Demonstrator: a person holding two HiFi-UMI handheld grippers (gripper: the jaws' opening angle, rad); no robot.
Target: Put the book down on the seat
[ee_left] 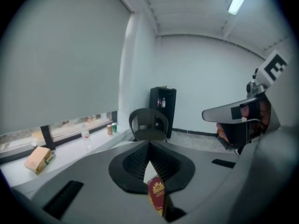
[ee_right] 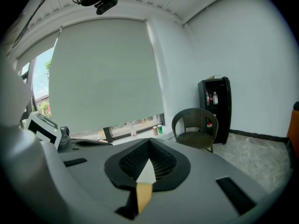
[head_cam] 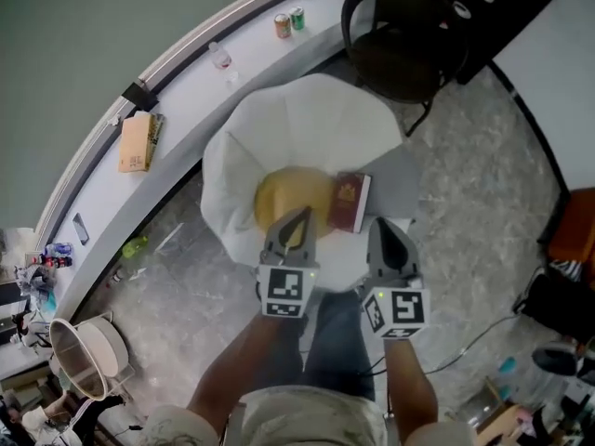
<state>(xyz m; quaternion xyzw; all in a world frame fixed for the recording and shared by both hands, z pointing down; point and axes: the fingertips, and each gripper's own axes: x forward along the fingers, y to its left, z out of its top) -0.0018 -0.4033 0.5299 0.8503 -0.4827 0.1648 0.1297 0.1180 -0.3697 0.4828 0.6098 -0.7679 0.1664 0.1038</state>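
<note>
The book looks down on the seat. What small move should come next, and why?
Probably just draw both grippers back toward you: the red book with gold emblem lies flat on the white chair beside the round yellow cushion, and the left gripper and right gripper are shut on nothing.

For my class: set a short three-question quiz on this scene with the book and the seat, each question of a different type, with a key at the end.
1. True or false: the book lies on the white seat, and neither gripper holds it.
2. What lies beside the book on the seat? A) a yellow cushion B) a can C) a bottle
3. Fill in: the jaws of the left gripper and the right gripper are both ____.
Key: 1 true; 2 A; 3 shut.
</note>
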